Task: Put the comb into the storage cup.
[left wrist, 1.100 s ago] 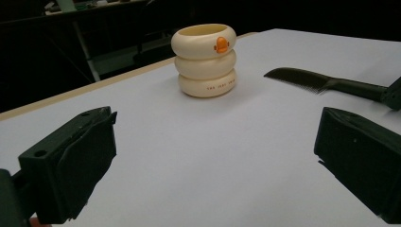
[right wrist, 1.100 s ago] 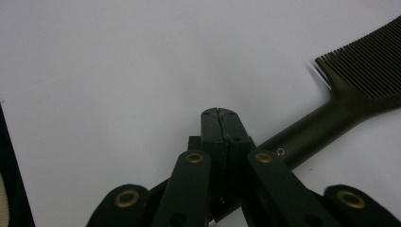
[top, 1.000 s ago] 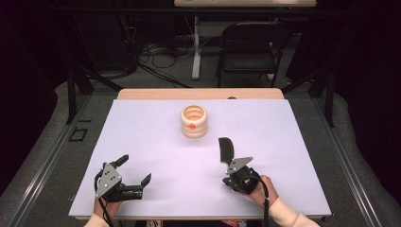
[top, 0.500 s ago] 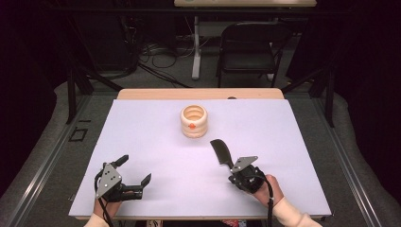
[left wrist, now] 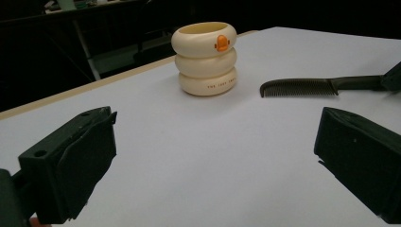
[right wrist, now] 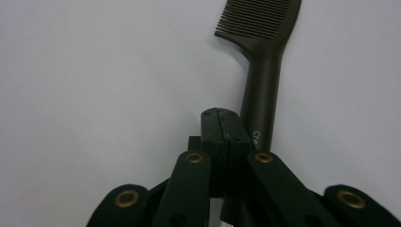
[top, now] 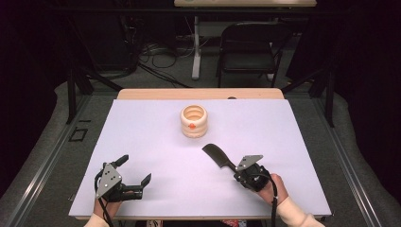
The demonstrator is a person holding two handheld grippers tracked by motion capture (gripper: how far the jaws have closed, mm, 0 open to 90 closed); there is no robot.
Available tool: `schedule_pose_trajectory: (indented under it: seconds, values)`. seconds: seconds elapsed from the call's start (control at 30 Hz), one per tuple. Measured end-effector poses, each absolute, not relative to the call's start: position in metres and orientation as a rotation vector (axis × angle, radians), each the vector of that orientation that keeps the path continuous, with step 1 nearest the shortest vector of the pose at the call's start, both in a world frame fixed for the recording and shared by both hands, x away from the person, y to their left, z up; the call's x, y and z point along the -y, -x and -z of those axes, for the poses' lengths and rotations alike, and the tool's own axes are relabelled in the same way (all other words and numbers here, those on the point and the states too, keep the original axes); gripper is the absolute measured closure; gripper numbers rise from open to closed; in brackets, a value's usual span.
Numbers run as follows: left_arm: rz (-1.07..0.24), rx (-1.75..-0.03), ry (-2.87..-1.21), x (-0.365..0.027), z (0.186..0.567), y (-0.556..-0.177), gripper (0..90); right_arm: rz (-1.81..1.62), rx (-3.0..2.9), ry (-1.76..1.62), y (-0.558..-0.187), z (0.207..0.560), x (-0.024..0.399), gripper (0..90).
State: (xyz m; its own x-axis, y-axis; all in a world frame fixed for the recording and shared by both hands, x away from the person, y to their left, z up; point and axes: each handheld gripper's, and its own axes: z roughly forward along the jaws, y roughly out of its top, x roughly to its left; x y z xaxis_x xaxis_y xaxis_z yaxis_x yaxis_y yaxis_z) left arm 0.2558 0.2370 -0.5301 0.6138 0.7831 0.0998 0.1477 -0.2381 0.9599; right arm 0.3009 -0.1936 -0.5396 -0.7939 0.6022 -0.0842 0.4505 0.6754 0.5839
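Observation:
A black comb [top: 215,153] [left wrist: 298,87] [right wrist: 262,71] lies flat on the white table sheet [top: 142,127], its teeth end pointing up-left toward a cream ringed cup [top: 193,121] [left wrist: 204,59] with an orange mark. My right gripper [top: 235,169] [right wrist: 221,113] is shut, pad against pad. The comb's handle runs beside and under its right jaw; I cannot tell whether it is pinned. At the near left my left gripper [top: 136,168] [left wrist: 215,123] rests open with nothing between its jaws, facing the cup.
The sheet's front edge [top: 189,216] runs just under both hands. A folding chair [top: 248,45], a stand and cables sit on the dark floor beyond the table's far edge.
The comb and the right gripper have swung counterclockwise together, from pointing straight away to pointing up-left. The left gripper has stayed still.

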Motion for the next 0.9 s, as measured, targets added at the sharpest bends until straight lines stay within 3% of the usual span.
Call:
schedule_pose_trajectory:
  seconds: [0.9]
  values:
    - [-0.716,-0.763,-1.743,-0.2367,0.5303,-0.2560,0.0,-0.734,-2.562,-0.866,-0.3093,0.5432,0.2046,90.0]
